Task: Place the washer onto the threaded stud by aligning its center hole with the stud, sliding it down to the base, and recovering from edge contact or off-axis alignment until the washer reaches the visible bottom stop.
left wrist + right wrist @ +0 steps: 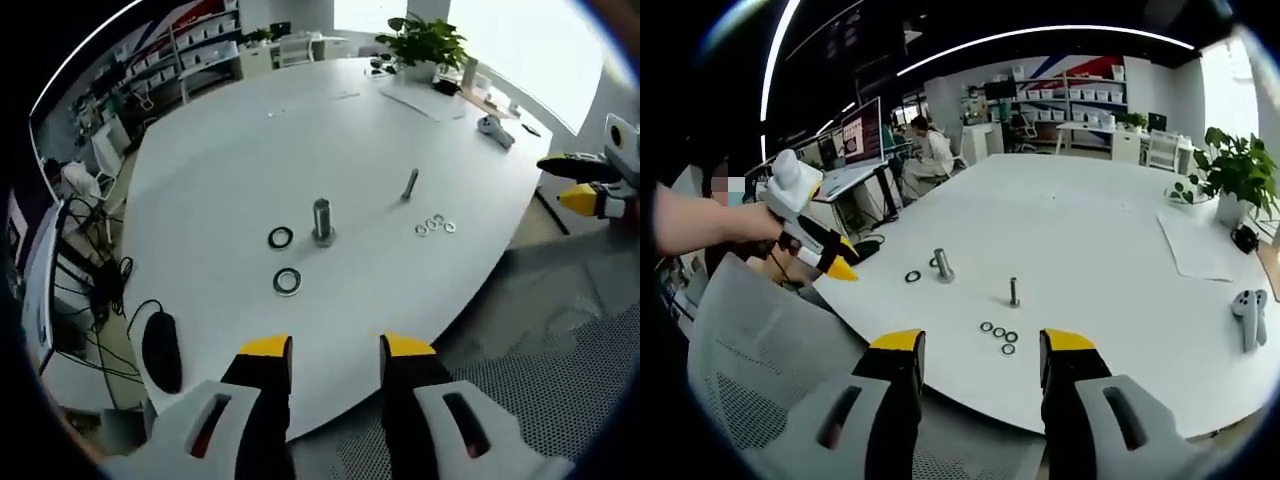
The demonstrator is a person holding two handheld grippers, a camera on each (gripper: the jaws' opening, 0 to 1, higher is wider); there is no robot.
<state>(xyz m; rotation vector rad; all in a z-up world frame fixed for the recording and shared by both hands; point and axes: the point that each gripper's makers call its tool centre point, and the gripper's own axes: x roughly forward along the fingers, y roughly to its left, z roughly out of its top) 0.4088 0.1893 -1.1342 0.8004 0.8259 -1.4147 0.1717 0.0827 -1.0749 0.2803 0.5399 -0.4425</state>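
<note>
In the left gripper view, the left gripper (336, 347) has its two yellow-tipped fingers (266, 347) spread apart and they hold nothing. Ahead of the left finger, on the white table (220, 170), lie two large washers (287, 281), one nearer and one further. Just right of the further washer stands the thick threaded stud (321, 220), upright and bare. Further right stands a thin bolt (410, 184), and near it lies a group of small washers (435, 225). At the right edge, the right gripper (585, 185) is off the table.

In the right gripper view, the right gripper (982, 342) is also spread and empty. A group of small washers (999, 335) lies just ahead, between the fingertips.
</note>
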